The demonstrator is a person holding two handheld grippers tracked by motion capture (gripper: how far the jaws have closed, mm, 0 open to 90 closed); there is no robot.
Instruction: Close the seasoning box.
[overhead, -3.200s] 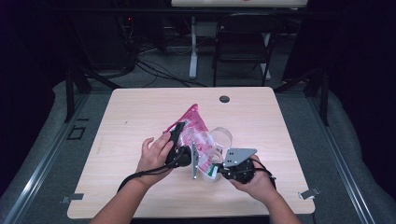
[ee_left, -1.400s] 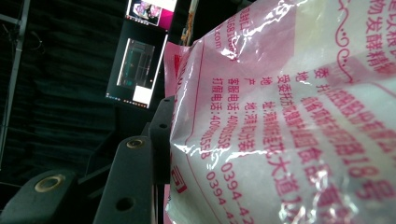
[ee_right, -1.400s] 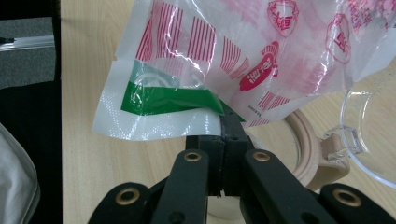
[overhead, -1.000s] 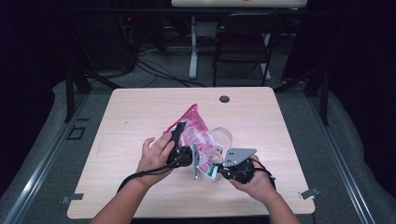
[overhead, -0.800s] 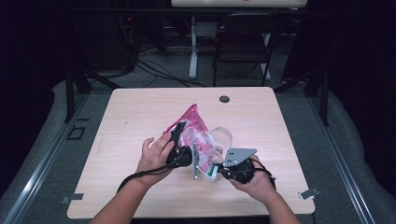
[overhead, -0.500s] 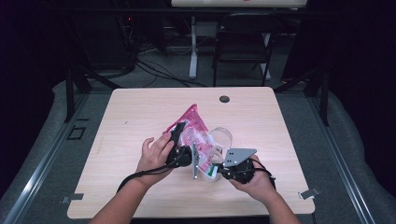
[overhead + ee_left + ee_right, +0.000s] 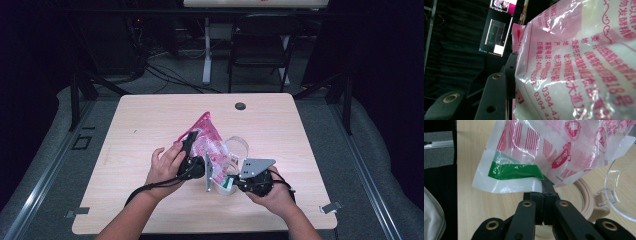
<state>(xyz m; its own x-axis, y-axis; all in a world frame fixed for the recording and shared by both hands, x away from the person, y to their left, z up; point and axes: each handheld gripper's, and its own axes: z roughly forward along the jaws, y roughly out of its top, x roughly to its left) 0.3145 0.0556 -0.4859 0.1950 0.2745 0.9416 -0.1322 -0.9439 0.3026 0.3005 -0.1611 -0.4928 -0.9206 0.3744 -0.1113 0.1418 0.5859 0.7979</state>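
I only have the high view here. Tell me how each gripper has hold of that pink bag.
Observer: The right gripper is shut on the pink bag, pinching its sealed white edge beside the green strip.
Operator: Report the left one.
Observer: The left gripper's jaw lies flat against the bag's printed side, the bag bulging past it.
Operator: Say what's under the bag.
Observer: A clear container with a beige lid ring on the table.
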